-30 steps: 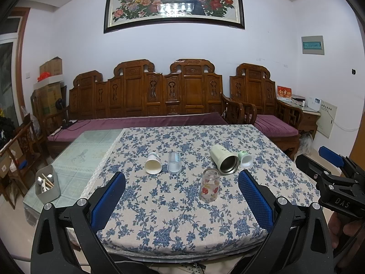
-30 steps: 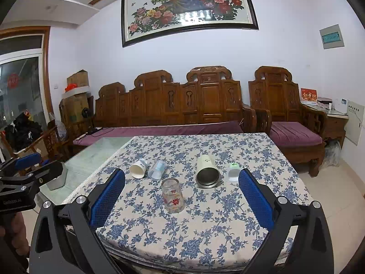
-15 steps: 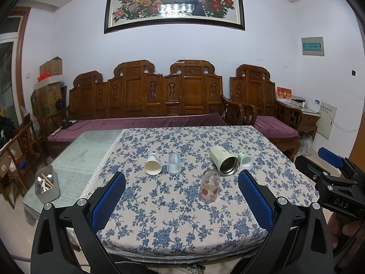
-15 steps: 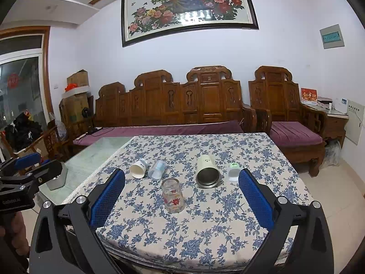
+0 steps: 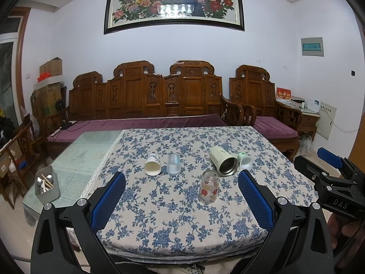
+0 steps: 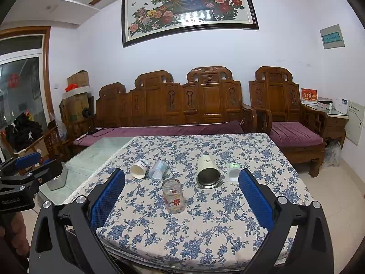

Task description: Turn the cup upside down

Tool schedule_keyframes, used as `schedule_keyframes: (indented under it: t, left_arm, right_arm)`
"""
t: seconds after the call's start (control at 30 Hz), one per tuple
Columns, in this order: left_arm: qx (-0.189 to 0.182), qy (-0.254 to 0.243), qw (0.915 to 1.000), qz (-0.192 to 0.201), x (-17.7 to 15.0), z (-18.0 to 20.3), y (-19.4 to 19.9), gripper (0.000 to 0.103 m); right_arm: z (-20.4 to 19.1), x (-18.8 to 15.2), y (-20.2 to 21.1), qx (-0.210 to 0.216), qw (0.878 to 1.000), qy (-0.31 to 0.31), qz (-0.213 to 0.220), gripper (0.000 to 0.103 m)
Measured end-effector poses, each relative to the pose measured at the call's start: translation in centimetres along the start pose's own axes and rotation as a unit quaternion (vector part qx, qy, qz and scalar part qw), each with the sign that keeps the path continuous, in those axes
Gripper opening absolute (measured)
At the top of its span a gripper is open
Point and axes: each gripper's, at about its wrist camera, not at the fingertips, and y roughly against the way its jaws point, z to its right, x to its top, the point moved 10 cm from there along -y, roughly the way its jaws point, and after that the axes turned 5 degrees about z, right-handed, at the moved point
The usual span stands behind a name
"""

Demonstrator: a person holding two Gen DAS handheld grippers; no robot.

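The glass cup (image 5: 208, 189) with red flowers printed on it stands upright, mouth up, on the blue-flowered cloth of the desk (image 5: 159, 228), toward the near edge and somewhat right of the middle. Being glass, it is likely stiff, smooth and rather slippery, with some weight at the base, and it would break if dropped; the safest hold is probably across the straight wall about halfway up, firm but not hard, so it can be turned over without sliding out. Both tools hover off the near edge, well apart from the cup and touching nothing. The left gripper (image 5: 181, 196) has its jaws spread wide and empty, and in its view the cup sits ahead, right of centre between the blue pads. The right gripper (image 6: 181, 196) is likewise spread and empty, with the cup ahead and slightly left of centre. Behind the cup, further from the near edge, lie a paper cup (image 5: 152, 165), a clear plastic cup (image 5: 174, 166), a cream steel-lined tumbler (image 5: 224, 161) and a small white cup (image 5: 245, 161), all on their sides.
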Motion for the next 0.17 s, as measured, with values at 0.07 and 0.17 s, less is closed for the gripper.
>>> schedule_keyframes:
  t: [0.07, 0.17]
  left_arm:
    - [0.0, 0.0, 1.0, 0.0, 0.08, 0.07, 0.07, 0.095]
    - [0.0, 0.0, 1.0, 0.001, 0.14, 0.1, 0.07, 0.095]
  right_arm:
    - [-0.05, 0.0, 0.02, 0.0, 1.0, 0.0, 0.0, 0.1]
    - [-0.1, 0.01, 0.05, 0.0, 1.0, 0.0, 0.001, 0.1]
